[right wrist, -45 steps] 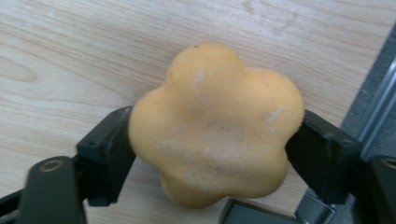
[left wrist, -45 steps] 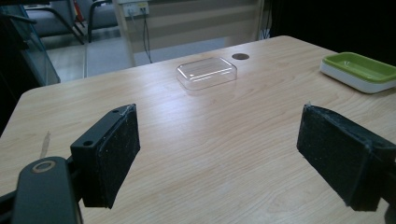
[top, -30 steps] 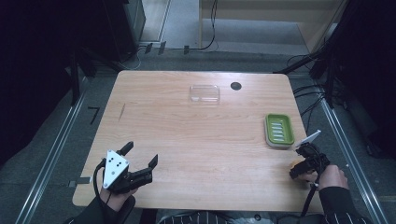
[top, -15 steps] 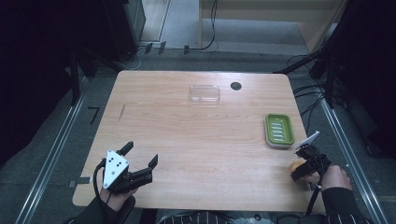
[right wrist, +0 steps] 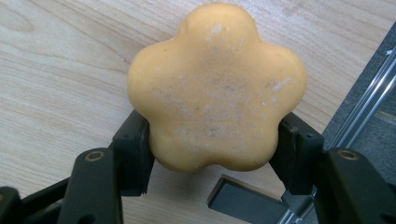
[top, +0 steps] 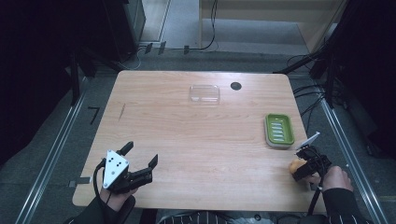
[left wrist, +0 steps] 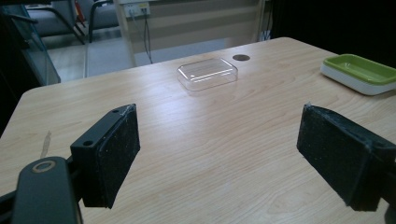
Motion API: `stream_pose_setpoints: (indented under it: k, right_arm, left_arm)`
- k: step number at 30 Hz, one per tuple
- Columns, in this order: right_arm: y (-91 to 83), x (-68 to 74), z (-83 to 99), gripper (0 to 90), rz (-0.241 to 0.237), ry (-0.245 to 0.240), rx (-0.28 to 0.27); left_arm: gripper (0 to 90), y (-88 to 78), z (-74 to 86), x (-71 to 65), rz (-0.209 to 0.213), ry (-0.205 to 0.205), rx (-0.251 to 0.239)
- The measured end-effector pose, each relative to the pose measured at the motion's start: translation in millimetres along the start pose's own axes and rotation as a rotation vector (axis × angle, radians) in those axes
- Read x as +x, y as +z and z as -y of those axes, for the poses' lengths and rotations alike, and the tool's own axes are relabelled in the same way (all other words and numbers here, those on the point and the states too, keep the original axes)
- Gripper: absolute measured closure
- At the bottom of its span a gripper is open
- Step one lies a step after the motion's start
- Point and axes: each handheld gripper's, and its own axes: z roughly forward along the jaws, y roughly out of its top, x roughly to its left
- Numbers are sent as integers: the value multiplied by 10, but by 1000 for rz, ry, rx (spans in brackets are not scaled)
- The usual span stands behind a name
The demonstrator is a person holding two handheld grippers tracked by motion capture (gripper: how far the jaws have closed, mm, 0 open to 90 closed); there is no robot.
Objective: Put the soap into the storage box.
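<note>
Over on the near left, my left tool (top: 138,157) sits low above the wooden surface (top: 196,140), its jaws spread wide apart with nothing between them. Farther off, near the far edge at centre, I see a clear plastic lid (top: 204,93) lying flat, with a small dark round hole (top: 236,86) just to its right. Toward the right edge rests a green soap dish (top: 279,130). At the near right corner, my right tool (right wrist: 212,149) is clamped on a yellow-orange flower-shaped soap (right wrist: 217,88), the jaws pressing its two sides, close to the surface edge.
</note>
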Motion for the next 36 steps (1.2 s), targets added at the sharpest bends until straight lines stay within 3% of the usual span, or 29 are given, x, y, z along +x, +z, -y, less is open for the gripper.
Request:
stream_pose_setpoints:
  k: [15,36]
  right_arm:
    - [-69,9,2,404,3,15,-36]
    - [-207,125,-125,403,15,-25,-96]
  left_arm:
    - [137,1,0,2,-2,-1,0]
    - [137,4,0,-3,2,3,3]
